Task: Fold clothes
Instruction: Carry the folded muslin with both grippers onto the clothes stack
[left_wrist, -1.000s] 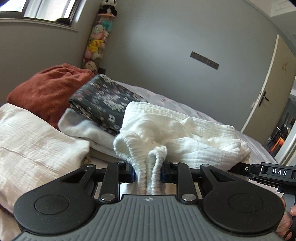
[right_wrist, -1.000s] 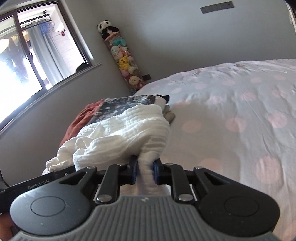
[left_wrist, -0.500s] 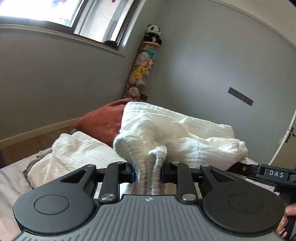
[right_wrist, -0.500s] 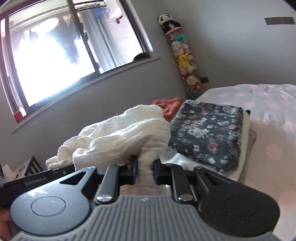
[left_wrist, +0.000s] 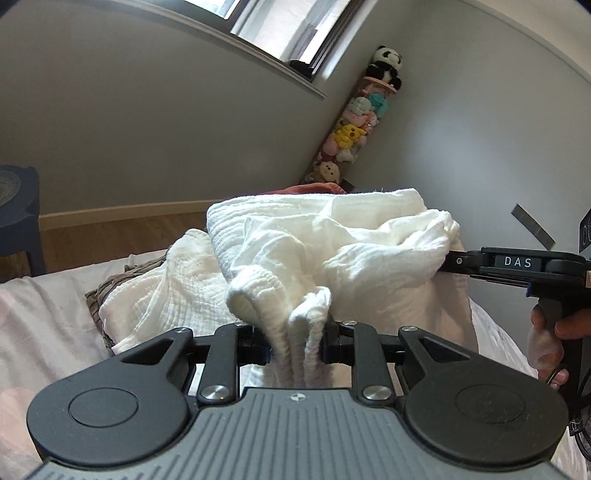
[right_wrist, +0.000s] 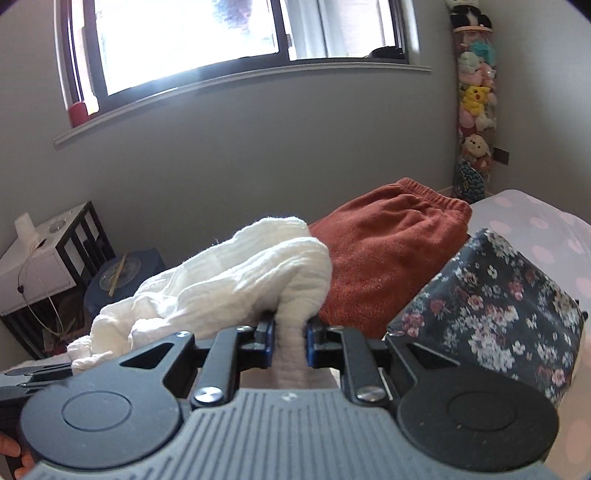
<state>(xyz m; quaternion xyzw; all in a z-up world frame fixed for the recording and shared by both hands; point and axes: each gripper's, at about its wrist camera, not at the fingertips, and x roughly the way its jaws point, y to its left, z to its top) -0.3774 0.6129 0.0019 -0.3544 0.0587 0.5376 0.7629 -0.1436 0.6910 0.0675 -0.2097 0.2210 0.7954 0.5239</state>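
Left wrist | two grippers: left gripper (left_wrist: 293, 341), right gripper (right_wrist: 290, 341) | both clamp one white garment (left_wrist: 332, 240)

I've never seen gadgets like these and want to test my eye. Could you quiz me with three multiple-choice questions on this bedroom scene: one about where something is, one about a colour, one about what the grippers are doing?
1. Where does the tall tube of plush toys stand?
A. in the room's corner, past the window
B. on the bed
C. on the windowsill

2. What colour is the folded garment beside the dark floral one?
A. blue
B. rust orange
C. green

3. What are the left gripper and right gripper doing?
A. both open, holding nothing
B. only one is holding cloth
C. both shut on the white garment

Answers:
1 A: the tube rises against the corner wall.
2 B: it lies left of the floral cloth in the right wrist view.
3 C: white cloth is pinched between each pair of fingers.
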